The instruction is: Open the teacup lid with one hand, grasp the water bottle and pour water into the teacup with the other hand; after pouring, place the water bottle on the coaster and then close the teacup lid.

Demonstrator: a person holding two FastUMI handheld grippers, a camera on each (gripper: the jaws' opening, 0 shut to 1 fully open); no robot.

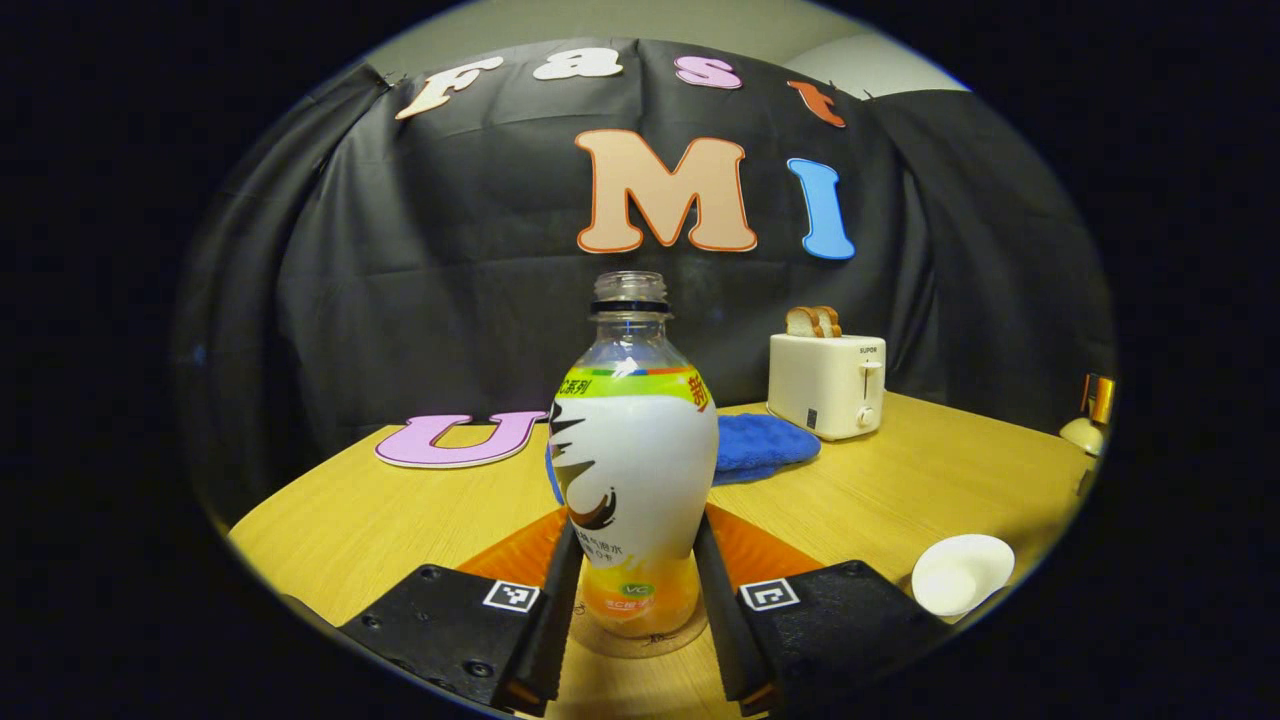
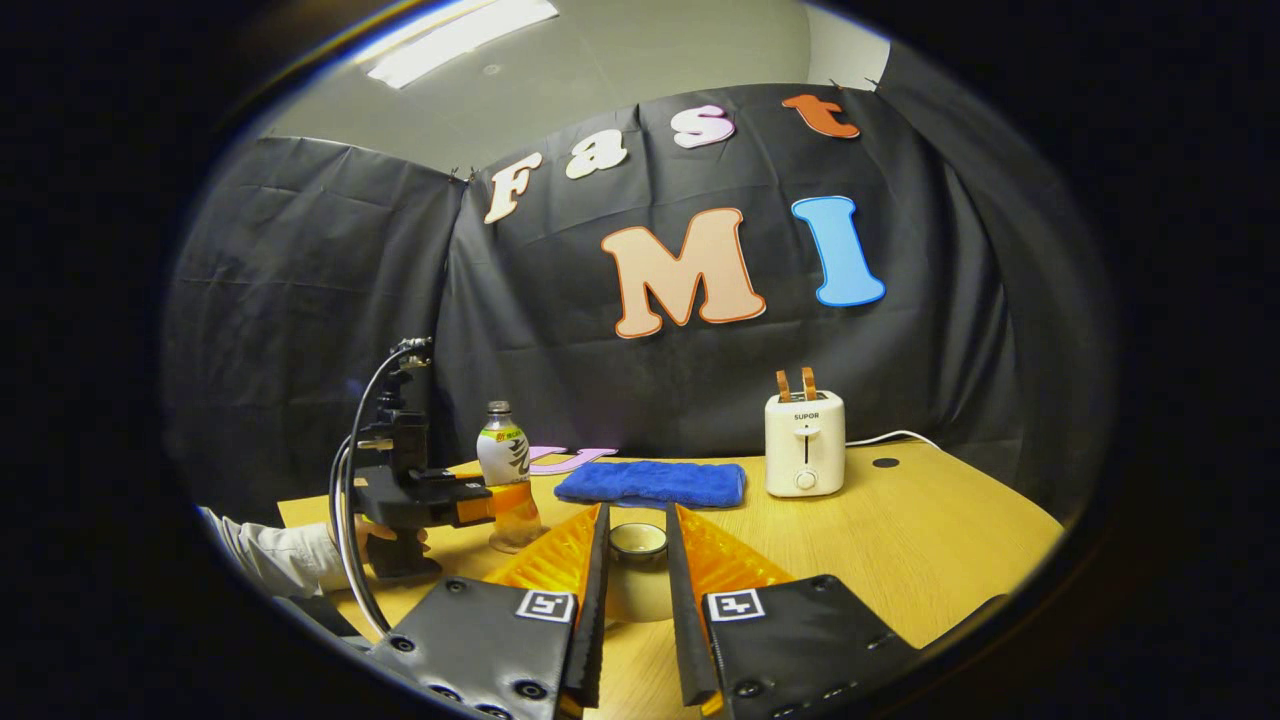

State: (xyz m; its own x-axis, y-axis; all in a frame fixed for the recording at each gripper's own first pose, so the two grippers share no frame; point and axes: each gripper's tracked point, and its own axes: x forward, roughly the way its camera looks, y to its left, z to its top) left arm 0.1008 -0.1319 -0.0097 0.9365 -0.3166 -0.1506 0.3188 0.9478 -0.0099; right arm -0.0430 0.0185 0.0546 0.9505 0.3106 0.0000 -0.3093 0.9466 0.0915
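The left gripper (image 1: 632, 600) pinches the uncapped water bottle (image 1: 632, 480), which stands upright on the coaster (image 1: 640, 640) in front of the blue cloth (image 1: 760, 445). The right gripper (image 2: 637, 610) holds its fingers narrowly apart around the open teacup (image 2: 637, 565), right of the bottle; whether they press on it cannot be told.

Black cloth (image 2: 330, 300) hangs in folds as the booth's wall behind a light wooden table (image 2: 930, 540). Above the cloth, a pale ceiling (image 2: 620, 90) carries a bright rectangular light panel (image 2: 460, 40). A white toaster (image 2: 804, 443) holding bread slices stands near the table's back edge, beside a folded blue towel (image 2: 652, 484).
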